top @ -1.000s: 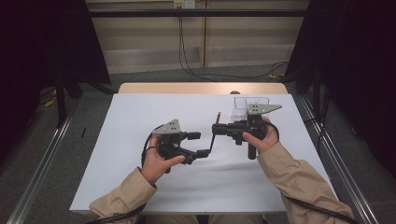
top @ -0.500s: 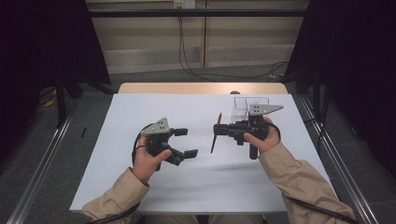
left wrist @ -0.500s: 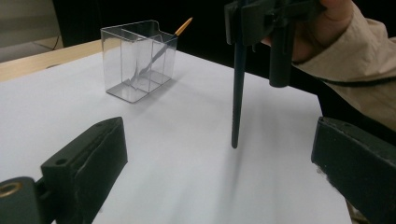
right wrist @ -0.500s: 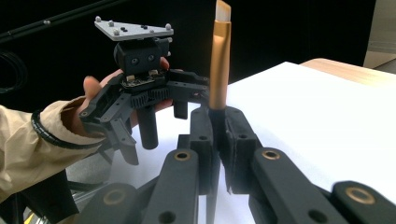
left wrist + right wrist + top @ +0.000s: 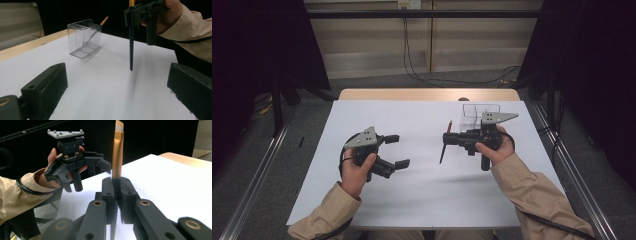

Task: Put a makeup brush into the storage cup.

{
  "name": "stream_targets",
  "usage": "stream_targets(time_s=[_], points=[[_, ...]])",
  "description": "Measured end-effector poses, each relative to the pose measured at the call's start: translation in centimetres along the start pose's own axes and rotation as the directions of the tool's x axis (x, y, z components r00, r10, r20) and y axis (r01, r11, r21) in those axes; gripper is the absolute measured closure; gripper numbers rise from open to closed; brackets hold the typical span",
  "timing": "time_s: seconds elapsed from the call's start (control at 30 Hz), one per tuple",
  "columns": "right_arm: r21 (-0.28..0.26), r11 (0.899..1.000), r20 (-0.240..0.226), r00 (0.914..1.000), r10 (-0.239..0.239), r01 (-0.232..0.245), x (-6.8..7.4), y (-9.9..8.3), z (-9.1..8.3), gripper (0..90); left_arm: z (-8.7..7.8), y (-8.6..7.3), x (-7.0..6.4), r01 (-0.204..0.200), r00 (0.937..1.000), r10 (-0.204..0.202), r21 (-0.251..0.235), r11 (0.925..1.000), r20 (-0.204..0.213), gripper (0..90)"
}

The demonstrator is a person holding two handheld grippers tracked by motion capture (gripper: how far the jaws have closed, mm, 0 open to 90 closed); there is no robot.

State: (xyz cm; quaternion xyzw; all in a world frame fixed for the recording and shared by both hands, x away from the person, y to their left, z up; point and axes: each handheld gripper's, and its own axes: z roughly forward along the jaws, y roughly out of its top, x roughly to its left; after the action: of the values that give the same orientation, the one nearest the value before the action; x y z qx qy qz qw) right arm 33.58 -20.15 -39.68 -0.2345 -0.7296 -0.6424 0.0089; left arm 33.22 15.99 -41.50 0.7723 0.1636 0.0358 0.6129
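**Brush held upright, clear box behind**

The right gripper (image 5: pixel 451 139) has its jaws closed on a brush (image 5: pixel 444 148), clamping it near the gold ferrule so the dark handle hangs down, its tip just above the white table (image 5: pixel 422 190). The left gripper (image 5: pixel 398 151) is wide open and holds nothing, well apart from the brush. A clear box (image 5: pixel 83 37) stands at the far right of the table, already holding one brush (image 5: pixel 98 27).

Risks, as I judge them: the long handle could swing and strike the box rim, tipping the light box. The grip is narrow, so the brush may pivot or slip.
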Motion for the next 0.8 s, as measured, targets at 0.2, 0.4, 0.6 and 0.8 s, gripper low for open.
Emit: stream_targets(time_s=[0.2, 0.4, 0.6, 0.8], points=[[0.002, 1.000, -0.001, 1.0000, -0.005, 0.005, 0.1, 0.0, 0.1, 83.6, -1.7, -0.1, 0.4, 0.005, 0.9994, -0.005, -0.013, 0.9999, -0.034, 2.8], [0.004, 1.000, -0.003, 0.9999, -0.009, 0.009, 0.1, 0.1, 0.2, 83.6, -3.0, -0.3, 0.7, 0.002, 0.9983, -0.003, -0.022, 0.9997, -0.058, 2.8], [0.001, 1.000, 0.004, 1.0000, -0.008, 0.008, 0.0, 0.1, -0.1, 83.6, -4.2, -0.6, 0.9, 0.010, 0.9971, -0.012, -0.026, 0.9996, -0.075, 3.0], [0.001, 1.000, 0.012, 0.9999, -0.010, 0.010, -0.1, 0.1, -0.4, 83.6, -5.1, -0.9, 1.0, 0.004, 0.9958, -0.006, -0.024, 0.9997, -0.092, 2.9]])
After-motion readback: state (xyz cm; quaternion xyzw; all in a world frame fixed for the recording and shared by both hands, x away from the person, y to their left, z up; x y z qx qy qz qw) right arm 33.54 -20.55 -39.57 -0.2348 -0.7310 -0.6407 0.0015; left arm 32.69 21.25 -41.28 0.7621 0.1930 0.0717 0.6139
